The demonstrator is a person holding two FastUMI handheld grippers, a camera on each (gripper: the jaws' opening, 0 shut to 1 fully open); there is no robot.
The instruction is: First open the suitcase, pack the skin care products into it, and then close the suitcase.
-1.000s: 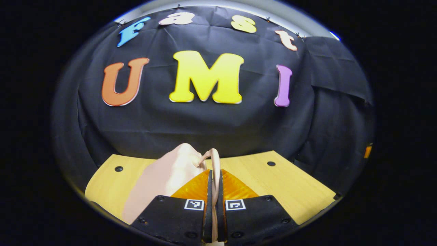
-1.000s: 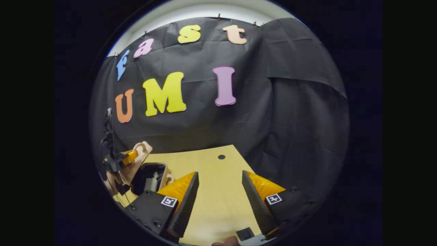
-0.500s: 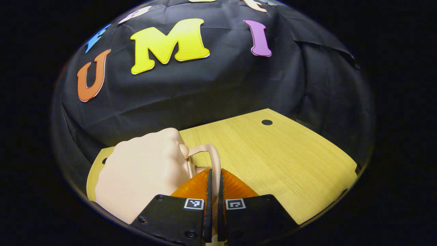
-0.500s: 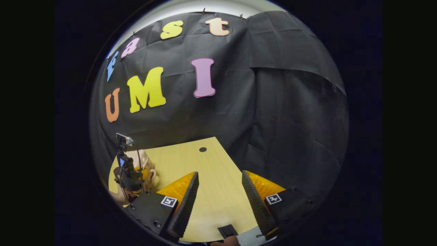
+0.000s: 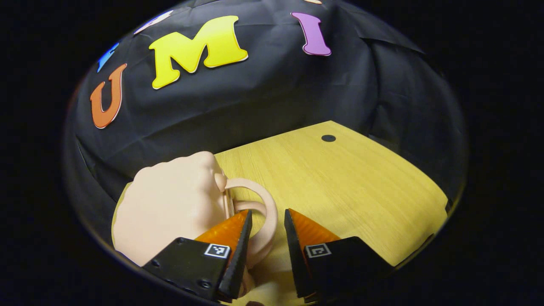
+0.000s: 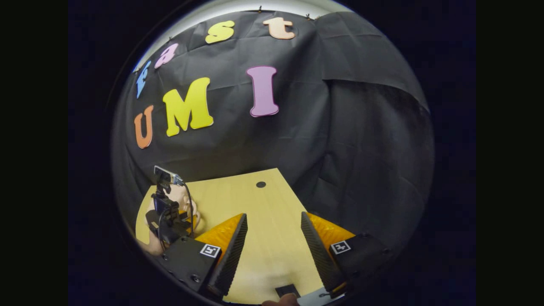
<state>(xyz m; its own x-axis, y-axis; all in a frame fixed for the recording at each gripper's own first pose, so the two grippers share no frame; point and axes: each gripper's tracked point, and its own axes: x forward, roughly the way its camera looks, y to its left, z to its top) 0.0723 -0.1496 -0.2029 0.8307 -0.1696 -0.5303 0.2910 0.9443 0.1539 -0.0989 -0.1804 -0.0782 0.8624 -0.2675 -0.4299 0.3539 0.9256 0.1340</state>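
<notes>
Left gripper (image 5: 265,221) jaws apart around suitcase (image 5: 170,208) handle (image 5: 259,212); right gripper (image 6: 272,229) apart.

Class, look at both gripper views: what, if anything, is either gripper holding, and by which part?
Nothing is held. The left gripper has its jaws open around the suitcase's handle, not pressing it. The right gripper is open over the table.

Pale pink suitcase (image 5: 170,208), closed, on table

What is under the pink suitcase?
The suitcase lies shut on the wooden table, its handle between the left gripper fingers. Its shell hides whatever is inside.
</notes>
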